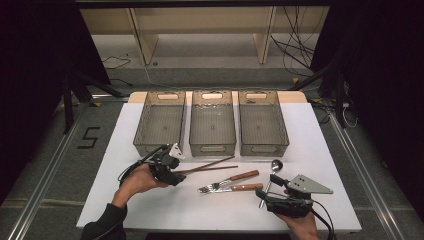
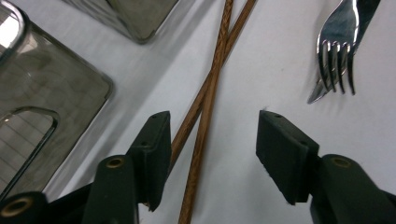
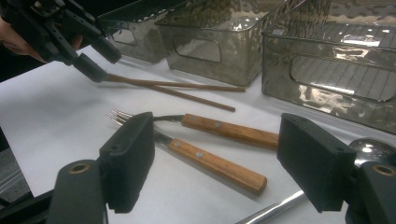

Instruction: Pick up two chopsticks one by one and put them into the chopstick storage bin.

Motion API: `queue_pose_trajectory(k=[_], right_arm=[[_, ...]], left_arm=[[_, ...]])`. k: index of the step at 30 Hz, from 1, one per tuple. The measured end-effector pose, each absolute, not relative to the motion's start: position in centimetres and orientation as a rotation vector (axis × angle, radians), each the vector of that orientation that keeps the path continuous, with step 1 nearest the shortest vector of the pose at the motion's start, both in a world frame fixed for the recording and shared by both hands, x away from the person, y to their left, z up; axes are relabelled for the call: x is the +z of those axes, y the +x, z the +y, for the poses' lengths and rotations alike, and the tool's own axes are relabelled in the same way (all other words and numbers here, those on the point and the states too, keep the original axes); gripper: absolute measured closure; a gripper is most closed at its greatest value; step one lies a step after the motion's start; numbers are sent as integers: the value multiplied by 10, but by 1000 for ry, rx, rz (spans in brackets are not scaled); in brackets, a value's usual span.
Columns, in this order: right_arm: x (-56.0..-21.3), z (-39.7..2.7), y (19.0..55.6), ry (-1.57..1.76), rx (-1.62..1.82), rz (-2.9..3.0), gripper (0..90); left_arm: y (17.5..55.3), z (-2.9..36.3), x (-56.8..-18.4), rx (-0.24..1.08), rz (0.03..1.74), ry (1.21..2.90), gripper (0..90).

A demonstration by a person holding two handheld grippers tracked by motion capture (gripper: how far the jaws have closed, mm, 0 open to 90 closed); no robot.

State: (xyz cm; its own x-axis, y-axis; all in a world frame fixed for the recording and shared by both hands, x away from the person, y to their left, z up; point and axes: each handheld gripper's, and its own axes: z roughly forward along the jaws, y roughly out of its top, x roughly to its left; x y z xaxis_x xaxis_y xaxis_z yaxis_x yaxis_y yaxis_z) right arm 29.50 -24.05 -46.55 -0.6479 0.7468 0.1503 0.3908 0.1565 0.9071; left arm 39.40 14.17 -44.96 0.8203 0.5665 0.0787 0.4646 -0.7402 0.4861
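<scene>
left gripper [image 2: 212, 140] is open around the chopsticks [image 2: 205, 112], near the table's [image 1: 125, 200] front left. right gripper [image 3: 215, 158] is open near the front edge, fork [image 3: 205, 122] and knife [image 3: 212, 165] ahead. three bins [image 1: 212, 122] line the far edge.

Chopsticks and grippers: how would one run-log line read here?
left gripper: open astride chopsticks | right gripper: open, holding nothing | fork, knife, spoon: on table | three bins: empty

White table cover [image 1: 150, 210]; three smoky grey translucent bins [image 1: 212, 122]; brown chopsticks [image 2: 205, 107]; silver fork [image 2: 338, 51], tan wooden handles [image 3: 224, 149]; black grippers [image 1: 167, 167].
</scene>
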Motion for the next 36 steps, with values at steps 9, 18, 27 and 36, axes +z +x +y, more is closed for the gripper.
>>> queue_pose_trajectory(k=[9,18,27,36], right_arm=[[-466,-240,295,1092,1490,2112,290],[-466,-239,296,1098,1493,2118,295],[-466,-239,296,1102,1493,2119,299],[-467,-239,296,1102,1491,2120,299]], left_arm=[[401,143,-460,265,728,2614,574],[401,140,-469,253,639,2671,676],[400,137,-470,234,611,2687,816],[399,140,-469,231,602,2663,835]])
